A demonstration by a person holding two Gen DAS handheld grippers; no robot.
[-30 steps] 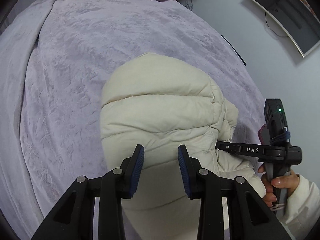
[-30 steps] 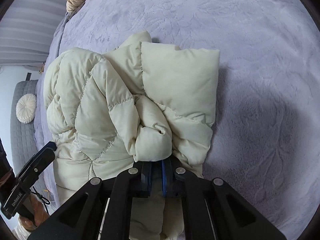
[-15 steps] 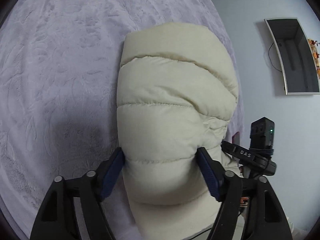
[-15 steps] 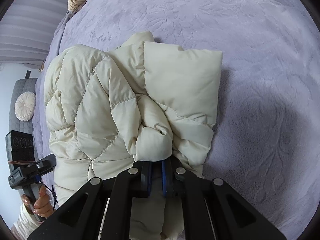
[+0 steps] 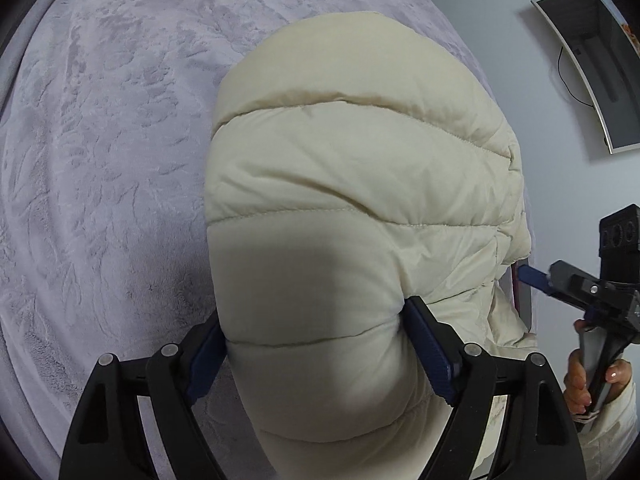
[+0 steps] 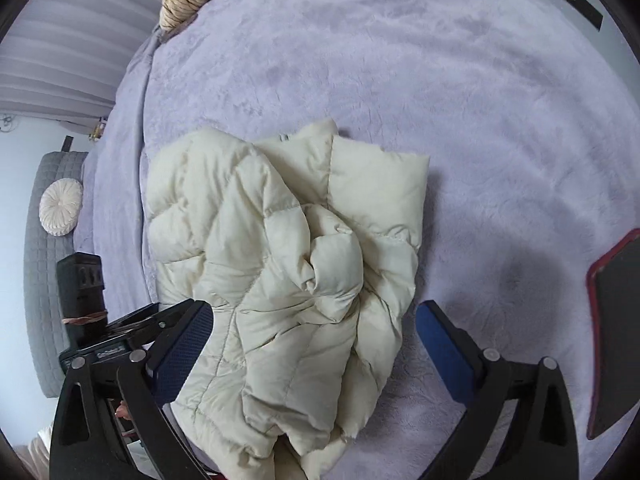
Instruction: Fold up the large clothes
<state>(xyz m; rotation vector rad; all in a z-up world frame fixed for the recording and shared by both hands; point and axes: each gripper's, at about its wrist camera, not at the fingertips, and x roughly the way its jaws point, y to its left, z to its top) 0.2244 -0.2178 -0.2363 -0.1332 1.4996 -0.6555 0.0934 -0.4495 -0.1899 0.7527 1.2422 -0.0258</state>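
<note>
Left wrist view: cream puffer jacket (image 5: 352, 208) fills frame centre on the lilac bedspread (image 5: 100, 160); left gripper (image 5: 316, 356) is spread wide, straddling a padded fold, not clamped. Right gripper (image 6: 314, 344) is released too. Bundle should be pressed flat evenly. Red-edged tablet (image 6: 616, 336) at right edge is seen only in right wrist view.

1. A lavender plush bedspread (image 6: 460, 92) with an embossed leaf pattern covers the bed.
2. A curved monitor (image 5: 592, 64) stands beside the pale wall (image 5: 500, 8).
3. A grey quilted sofa (image 6: 40, 280) holds a round cream cushion (image 6: 60, 207).
4. Pale curtains (image 6: 72, 40) hang behind.
</note>
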